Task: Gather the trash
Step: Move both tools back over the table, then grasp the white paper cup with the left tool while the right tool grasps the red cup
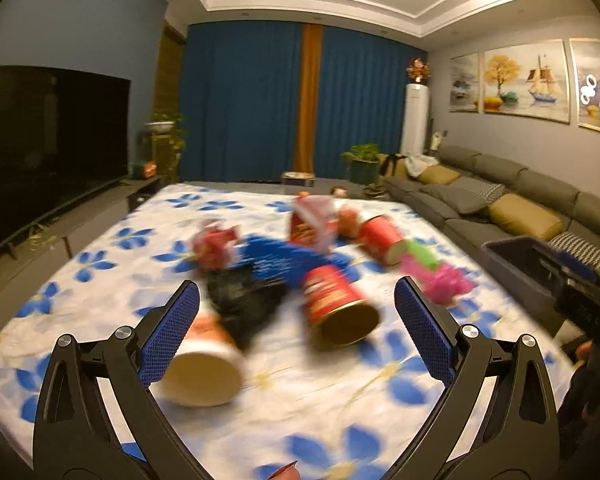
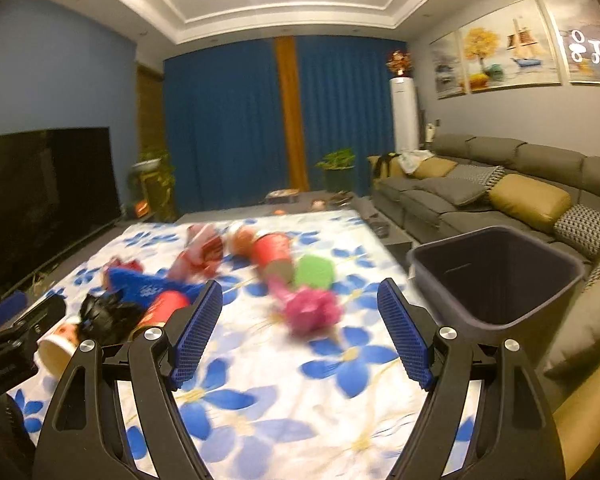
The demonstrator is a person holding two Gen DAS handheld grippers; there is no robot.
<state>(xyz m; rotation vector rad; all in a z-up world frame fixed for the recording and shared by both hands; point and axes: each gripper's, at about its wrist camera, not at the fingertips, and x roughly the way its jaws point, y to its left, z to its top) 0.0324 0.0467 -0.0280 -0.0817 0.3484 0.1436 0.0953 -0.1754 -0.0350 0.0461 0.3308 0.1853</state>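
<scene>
Trash lies blurred on a white cloth with blue flowers [image 1: 300, 408]. A red can [image 1: 336, 304] lies between my open left gripper [image 1: 298, 296] fingers, a little ahead. A paper cup [image 1: 204, 364] lies by the left finger, with a black bag [image 1: 244, 300] and a blue wrapper [image 1: 284, 256] behind. A second red cup [image 1: 380, 236] lies farther back. My right gripper [image 2: 300, 296] is open and empty above a pink wrapper [image 2: 312, 312] and a green piece [image 2: 314, 270]. The dark bin [image 2: 496, 280] stands at the right.
A grey sofa [image 2: 500, 192] with yellow cushions runs along the right. A black television [image 1: 48, 136] stands at the left. Blue curtains [image 1: 252, 96] and potted plants [image 1: 362, 160] are at the back. The other gripper's body [image 2: 16, 332] shows at the left edge.
</scene>
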